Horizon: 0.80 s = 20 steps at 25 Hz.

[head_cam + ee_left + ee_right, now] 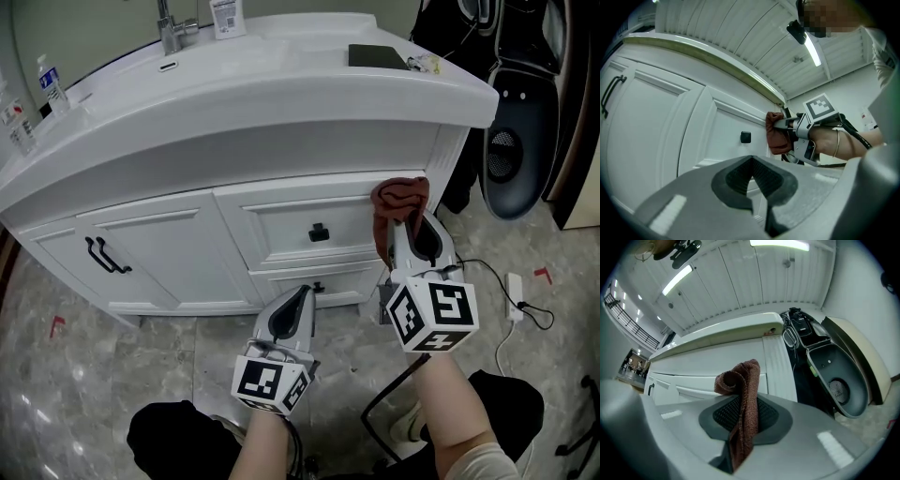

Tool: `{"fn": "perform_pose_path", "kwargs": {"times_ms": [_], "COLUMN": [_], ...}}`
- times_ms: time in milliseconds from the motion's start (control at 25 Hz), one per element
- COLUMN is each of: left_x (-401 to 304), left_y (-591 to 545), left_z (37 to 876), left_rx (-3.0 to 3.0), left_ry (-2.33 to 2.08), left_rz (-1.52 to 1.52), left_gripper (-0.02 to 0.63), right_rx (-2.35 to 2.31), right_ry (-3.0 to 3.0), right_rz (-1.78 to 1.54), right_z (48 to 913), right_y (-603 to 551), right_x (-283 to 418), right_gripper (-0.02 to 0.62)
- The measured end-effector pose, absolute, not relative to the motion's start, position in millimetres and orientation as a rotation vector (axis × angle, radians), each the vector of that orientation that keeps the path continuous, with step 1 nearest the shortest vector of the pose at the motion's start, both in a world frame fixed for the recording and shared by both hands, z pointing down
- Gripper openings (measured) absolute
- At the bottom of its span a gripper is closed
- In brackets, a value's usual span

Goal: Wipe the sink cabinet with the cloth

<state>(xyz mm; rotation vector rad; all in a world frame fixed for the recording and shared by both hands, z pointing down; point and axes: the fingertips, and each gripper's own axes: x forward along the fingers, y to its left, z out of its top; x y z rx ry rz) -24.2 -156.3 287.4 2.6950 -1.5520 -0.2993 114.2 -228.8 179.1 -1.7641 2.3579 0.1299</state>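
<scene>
Right gripper (405, 232): clamped on red-brown cloth (399, 197). Cloth bunched above jaws, pressed against right end of upper drawer (272, 225) of sink cabinet (169, 248), just under worktop (281, 103) overhang. Left gripper (298, 300): jaws together, empty, held low near lower drawer (347, 279), left of right gripper.

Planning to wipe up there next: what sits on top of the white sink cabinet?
The white sink cabinet carries a metal faucet, a flat black rectangular pad, a clear plastic bottle and a white labelled container. Its raised front rim hides the bottom of the basin.
</scene>
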Motion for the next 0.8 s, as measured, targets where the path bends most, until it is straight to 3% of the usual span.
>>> {"fn": "perform_pose_path", "kwargs": {"times_ms": [320,800], "left_x": [-28,-107], "left_y": [-154,-152], "left_z": [293,315], "left_rx": [2.665,2.527], "left_ry": [-1.567,-1.731], "left_rz": [-0.286,-0.267], "left_gripper": [0.0,0.0], "right_rx": [-1.821,-1.377], "right_ry": [2.283,2.583], "right_rz": [0.02,-0.076], "right_z": [189,225], "right_y": [-221,-195], "right_x": [138,-45], "right_gripper": [0.083,0.083]}}
